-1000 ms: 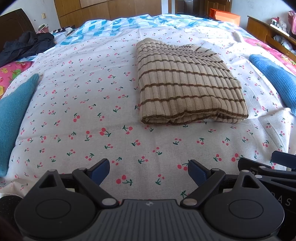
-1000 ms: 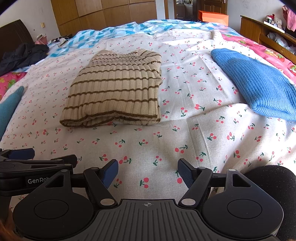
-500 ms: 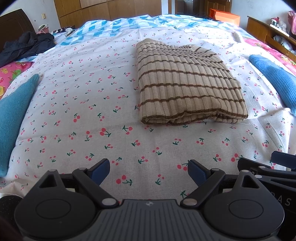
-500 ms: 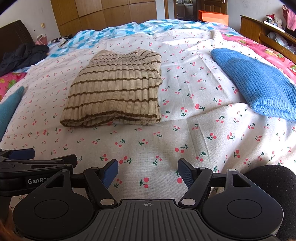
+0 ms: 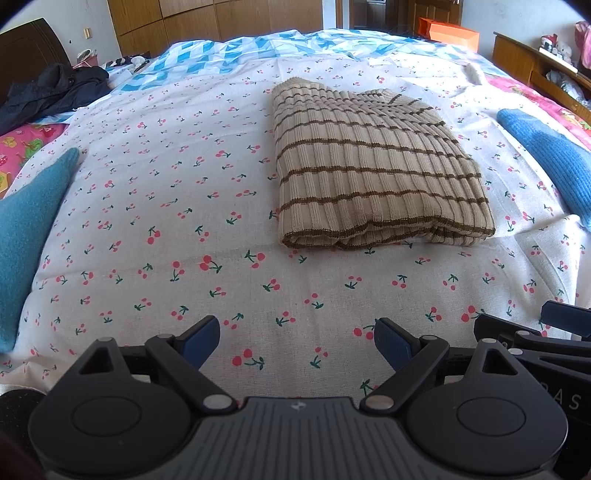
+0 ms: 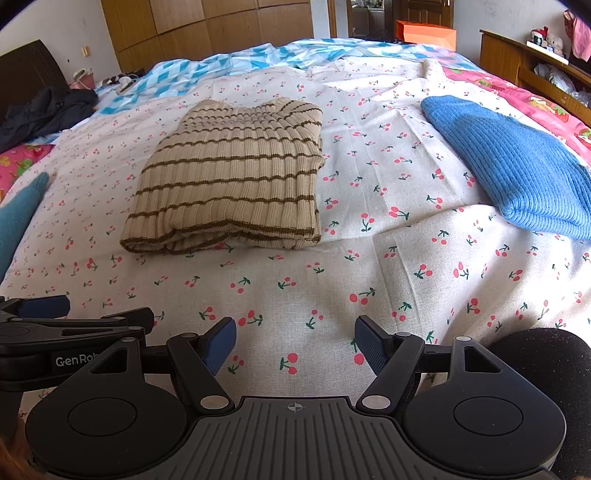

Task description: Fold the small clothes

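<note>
bed (image 5: 155, 206): took up pretty much the whole frame in both views, white sheet with little red cherries all over it
sweater (image 5: 373, 173): tan with brown stripes, folded into a neat rectangle. Sat right of center in the left view and left of center in the right one (image 6: 229, 177), flat on the sheet, well apart from both grippers
blue knit (image 6: 517, 166): rumpled at the right edge of the right view, not touching the sweater
teal cloth (image 5: 26, 236): poked in at the left edge of the left view
dark jacket (image 5: 48, 92): heaped in the upper left corner
orange box (image 6: 424, 31): top of the frame, past the far end of the bed
left gripper (image 5: 293, 341): bottom center, jaws spread wide with only bare sheet between the blue pads, gripping nothing
right gripper (image 6: 295, 343): same deal, bottom center of its own view, jaws apart and empty. It also peeked in at the lower right of the left view, so the two sat side by side
</note>
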A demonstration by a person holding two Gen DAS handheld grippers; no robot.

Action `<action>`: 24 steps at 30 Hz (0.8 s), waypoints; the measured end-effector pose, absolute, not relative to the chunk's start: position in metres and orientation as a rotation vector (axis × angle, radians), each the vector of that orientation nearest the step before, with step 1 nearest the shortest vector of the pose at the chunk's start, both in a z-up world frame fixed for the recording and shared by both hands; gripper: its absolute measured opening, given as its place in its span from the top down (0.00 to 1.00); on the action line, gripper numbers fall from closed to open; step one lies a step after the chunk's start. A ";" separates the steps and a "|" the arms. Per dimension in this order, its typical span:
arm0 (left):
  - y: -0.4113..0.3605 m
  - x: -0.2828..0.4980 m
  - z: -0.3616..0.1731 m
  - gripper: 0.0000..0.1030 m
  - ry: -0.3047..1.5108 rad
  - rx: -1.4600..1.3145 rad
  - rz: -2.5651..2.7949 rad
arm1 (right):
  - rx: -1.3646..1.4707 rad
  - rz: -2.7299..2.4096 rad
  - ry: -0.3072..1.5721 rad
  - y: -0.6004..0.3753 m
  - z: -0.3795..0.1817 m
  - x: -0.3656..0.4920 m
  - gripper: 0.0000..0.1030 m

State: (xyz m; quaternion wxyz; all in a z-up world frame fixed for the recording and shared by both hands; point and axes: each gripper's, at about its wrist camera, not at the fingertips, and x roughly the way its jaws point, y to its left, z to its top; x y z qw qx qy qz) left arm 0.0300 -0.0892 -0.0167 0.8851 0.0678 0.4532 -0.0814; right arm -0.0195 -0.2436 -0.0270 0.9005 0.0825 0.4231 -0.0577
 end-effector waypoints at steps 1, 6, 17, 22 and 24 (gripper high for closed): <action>-0.089 0.030 -0.017 0.09 0.942 0.141 -0.170 | 0.171 -0.119 0.875 -0.244 -0.027 -0.020 0.30; -0.090 0.030 -0.016 0.09 0.941 0.144 -0.164 | 0.171 -0.120 0.876 -0.243 -0.027 -0.020 0.30; -0.090 0.030 -0.016 0.09 0.941 0.146 -0.163 | 0.174 -0.123 0.874 -0.243 -0.027 -0.020 0.30; -0.090 0.030 -0.015 0.09 0.941 0.146 -0.163 | 0.175 -0.123 0.874 -0.243 -0.027 -0.020 0.30; -0.090 0.030 -0.015 0.09 0.942 0.146 -0.163 | 0.175 -0.123 0.876 -0.243 -0.027 -0.020 0.30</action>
